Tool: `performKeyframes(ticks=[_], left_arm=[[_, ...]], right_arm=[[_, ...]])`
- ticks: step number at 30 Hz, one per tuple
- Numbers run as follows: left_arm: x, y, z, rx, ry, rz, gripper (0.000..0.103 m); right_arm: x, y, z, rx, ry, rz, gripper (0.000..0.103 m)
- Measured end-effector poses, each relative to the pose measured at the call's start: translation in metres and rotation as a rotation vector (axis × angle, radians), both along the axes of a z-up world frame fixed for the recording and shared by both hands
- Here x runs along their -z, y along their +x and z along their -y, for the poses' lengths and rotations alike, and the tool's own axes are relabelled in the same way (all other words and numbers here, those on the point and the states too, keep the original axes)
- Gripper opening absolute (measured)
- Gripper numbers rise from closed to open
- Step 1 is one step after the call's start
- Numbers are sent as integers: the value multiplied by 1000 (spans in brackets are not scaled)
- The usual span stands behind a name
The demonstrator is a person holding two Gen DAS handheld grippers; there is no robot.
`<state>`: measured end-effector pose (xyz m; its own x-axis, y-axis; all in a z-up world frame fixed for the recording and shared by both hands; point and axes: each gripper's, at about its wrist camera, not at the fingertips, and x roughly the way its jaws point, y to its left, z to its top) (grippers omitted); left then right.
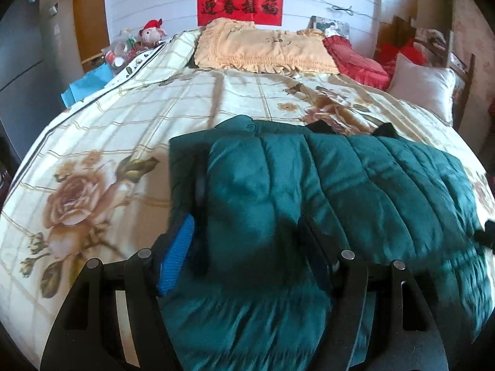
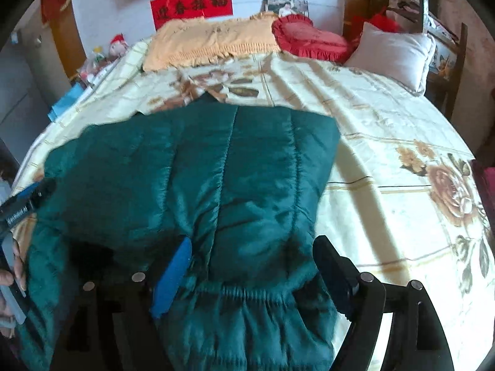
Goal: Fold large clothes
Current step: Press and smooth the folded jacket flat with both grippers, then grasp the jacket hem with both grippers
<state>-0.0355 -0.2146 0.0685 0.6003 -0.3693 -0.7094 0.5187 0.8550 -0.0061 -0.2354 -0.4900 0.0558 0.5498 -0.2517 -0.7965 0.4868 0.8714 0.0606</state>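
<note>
My left gripper (image 1: 247,241) and right gripper (image 2: 256,266) both stood wide apart over the green quilted jacket (image 2: 216,179), which lay spread on the floral bedspread (image 2: 386,142).

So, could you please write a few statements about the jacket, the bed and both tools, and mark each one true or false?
1. The green jacket lies on the floral bedspread. True.
2. The left tool is shut on a red cushion. False: it is open, with jacket fabric between its fingers.
3. The right tool is open over the jacket's elastic hem. True.
4. The red cushion lies on top of the jacket. False: it sits at the head of the bed.
</note>
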Motion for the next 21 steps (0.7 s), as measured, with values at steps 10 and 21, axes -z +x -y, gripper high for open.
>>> performKeyframes(ticks=[10, 21], left_arm=[[-3, -45, -73, -22, 26, -30, 70], [13, -86, -120, -22, 46, -95, 70]], right_arm=[[-2, -67, -16, -44, 93, -11, 82], [20, -104, -46, -87, 120, -65, 82]])
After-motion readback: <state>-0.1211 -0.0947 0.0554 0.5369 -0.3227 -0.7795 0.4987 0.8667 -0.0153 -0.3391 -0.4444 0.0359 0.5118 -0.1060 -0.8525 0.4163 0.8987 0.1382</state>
